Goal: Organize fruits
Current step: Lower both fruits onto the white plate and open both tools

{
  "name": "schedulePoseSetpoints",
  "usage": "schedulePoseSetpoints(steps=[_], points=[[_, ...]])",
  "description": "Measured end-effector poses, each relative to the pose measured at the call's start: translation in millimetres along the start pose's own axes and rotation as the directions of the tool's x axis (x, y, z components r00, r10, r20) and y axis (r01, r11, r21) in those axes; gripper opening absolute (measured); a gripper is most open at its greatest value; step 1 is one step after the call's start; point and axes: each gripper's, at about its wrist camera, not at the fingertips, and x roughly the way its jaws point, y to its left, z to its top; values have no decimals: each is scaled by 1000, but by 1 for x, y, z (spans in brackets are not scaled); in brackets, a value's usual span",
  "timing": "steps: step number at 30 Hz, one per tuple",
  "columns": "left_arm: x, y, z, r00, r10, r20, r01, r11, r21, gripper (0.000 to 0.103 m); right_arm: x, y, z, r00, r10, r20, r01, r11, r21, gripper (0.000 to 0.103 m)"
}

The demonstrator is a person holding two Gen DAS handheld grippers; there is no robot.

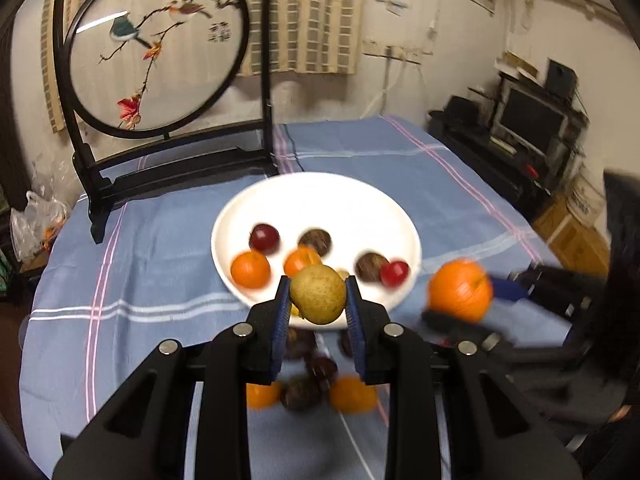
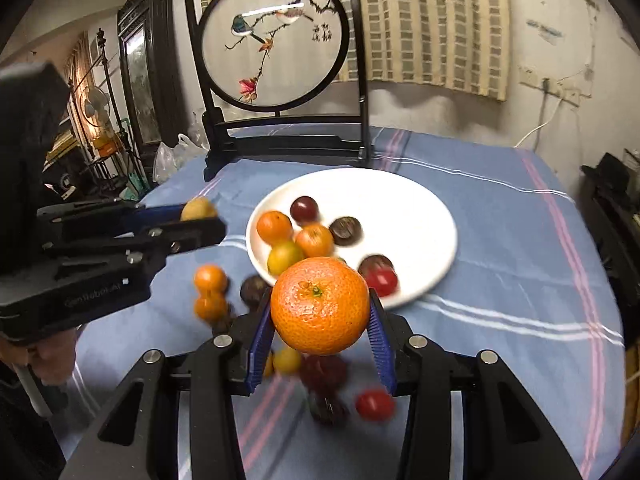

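My left gripper (image 1: pixel 318 300) is shut on a yellow-green pear (image 1: pixel 318 295) and holds it over the near rim of the white plate (image 1: pixel 316 196). My right gripper (image 2: pixel 320 316) is shut on a large orange (image 2: pixel 320 305), held above the cloth just short of the plate (image 2: pixel 400 204). The plate holds several small fruits: oranges, dark plums, a red one. The right gripper with its orange also shows in the left wrist view (image 1: pixel 460 290). The left gripper with the pear shows in the right wrist view (image 2: pixel 199 209).
Several loose fruits (image 2: pixel 210 292) lie on the blue striped tablecloth (image 2: pixel 500 248) in front of the plate, partly hidden under the grippers. A round embroidered screen on a black stand (image 1: pixel 156 48) stands at the table's back. A TV cabinet (image 1: pixel 528 120) stands right of the table.
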Motion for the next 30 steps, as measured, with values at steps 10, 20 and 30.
schedulePoseSetpoints(steps=[10, 20, 30], points=[[105, 29, 19, 989, 20, -146, -32, 996, -80, 26, 93, -5, 14, 989, -4, -145, 5, 1000, 4, 44], [96, 25, 15, 990, 27, -136, -39, 996, -85, 50, 64, -12, 11, 998, -8, -56, 11, 999, 52, 48], [18, 27, -39, 997, 16, -73, -24, 994, -109, 57, -3, -14, -49, 998, -14, -66, 18, 998, 61, 48]])
